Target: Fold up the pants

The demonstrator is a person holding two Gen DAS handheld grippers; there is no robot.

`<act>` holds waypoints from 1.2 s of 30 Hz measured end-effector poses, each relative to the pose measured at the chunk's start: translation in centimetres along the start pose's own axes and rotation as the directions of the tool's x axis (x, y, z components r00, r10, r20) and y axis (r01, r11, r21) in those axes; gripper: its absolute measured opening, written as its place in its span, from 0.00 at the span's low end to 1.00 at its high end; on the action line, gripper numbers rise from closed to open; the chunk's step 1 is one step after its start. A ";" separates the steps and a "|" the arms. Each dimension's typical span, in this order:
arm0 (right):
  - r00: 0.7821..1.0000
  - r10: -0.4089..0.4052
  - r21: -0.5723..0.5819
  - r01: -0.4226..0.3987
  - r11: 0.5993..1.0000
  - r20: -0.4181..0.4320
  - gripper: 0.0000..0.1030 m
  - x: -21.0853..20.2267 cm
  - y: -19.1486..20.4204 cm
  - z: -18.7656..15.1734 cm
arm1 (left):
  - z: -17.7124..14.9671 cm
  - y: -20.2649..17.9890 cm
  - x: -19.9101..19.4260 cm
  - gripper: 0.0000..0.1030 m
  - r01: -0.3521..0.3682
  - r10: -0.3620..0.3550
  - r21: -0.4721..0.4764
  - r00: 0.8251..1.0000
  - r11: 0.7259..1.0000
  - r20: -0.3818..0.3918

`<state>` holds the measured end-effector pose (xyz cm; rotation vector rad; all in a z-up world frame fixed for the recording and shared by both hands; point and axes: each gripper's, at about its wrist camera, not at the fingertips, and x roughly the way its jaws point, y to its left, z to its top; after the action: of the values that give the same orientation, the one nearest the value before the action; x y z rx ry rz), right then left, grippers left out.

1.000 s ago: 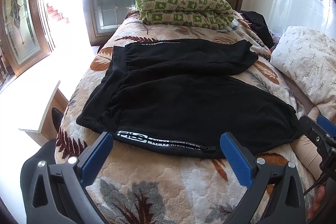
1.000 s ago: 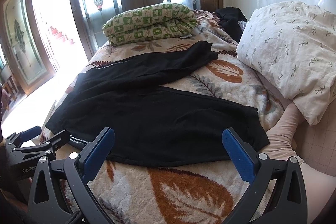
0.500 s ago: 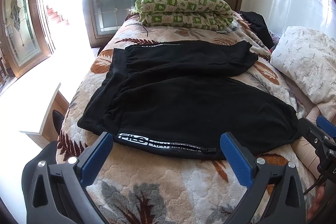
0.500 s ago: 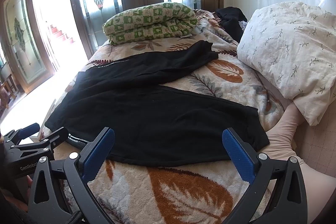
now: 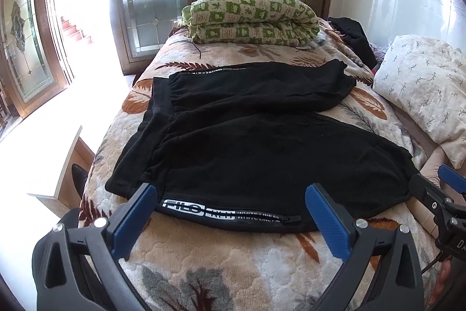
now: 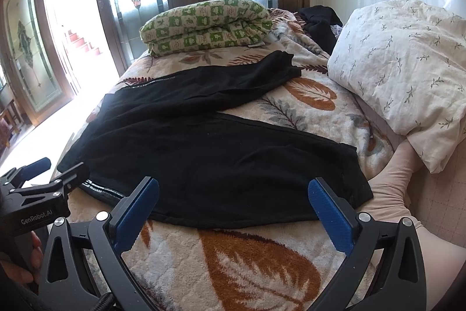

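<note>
We hold our left gripper point(image 5: 230, 213) low and level, its two blue-padded fingers point(image 5: 135, 219) spread wide with nothing between them. Our right gripper point(image 6: 233, 212) sits the same way beside it, jaws wide apart and empty, its blue pads point(image 6: 329, 219) facing each other across the gap. Each gripper's tip shows at the edge of the other's view, so the two hang side by side, and a few of our fingertips point(image 6: 32, 255) curl around the left handle.
</note>
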<state>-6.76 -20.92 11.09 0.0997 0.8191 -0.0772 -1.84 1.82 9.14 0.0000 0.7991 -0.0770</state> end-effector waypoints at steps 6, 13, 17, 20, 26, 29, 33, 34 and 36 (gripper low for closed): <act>1.000 0.001 -0.065 -0.003 0.998 -0.031 1.00 0.8 0.7 1.0 | 0.8 0.2 1.5 1.00 0.013 -0.013 0.005 1.000 1.000 -0.003; 0.994 0.054 -0.139 -0.066 0.988 -0.091 1.00 2.8 1.0 2.8 | 1.6 0.7 3.4 1.00 0.026 -0.026 -0.002 0.999 1.000 -0.031; 0.988 0.084 -0.132 -0.100 0.986 -0.127 1.00 4.2 0.4 3.7 | 2.1 0.6 4.2 1.00 0.026 -0.025 0.019 0.999 0.999 -0.038; 0.988 0.070 -0.148 -0.091 0.985 -0.141 1.00 5.3 0.0 4.8 | 2.6 0.8 4.7 1.00 0.020 -0.019 0.026 0.999 0.999 -0.040; 0.982 0.087 -0.146 -0.112 0.983 -0.166 1.00 8.0 -1.2 7.9 | 4.8 2.0 6.3 1.00 0.016 -0.012 0.068 0.998 0.998 -0.063; 0.982 0.091 -0.124 -0.113 0.986 -0.167 1.00 9.4 -2.2 9.6 | 6.2 3.2 7.3 1.00 0.012 -0.006 0.073 0.997 0.997 -0.075; 0.979 0.104 -0.085 -0.120 0.989 -0.178 1.00 11.3 -3.4 11.7 | 7.9 5.3 8.9 1.00 0.031 -0.027 0.041 0.994 0.999 -0.104; 0.976 0.116 -0.082 -0.133 0.988 -0.185 1.00 11.8 -3.4 12.2 | 8.4 5.9 9.5 1.00 0.036 -0.033 0.030 0.993 0.999 -0.114; 0.970 0.143 -0.095 -0.164 0.982 -0.198 1.00 12.7 -2.9 13.0 | 9.3 7.0 10.7 1.00 0.038 -0.037 0.010 0.990 0.999 -0.139</act>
<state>10.99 -25.74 10.43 0.0665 1.0023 0.1257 12.70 7.77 7.73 0.0021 0.9379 -0.1186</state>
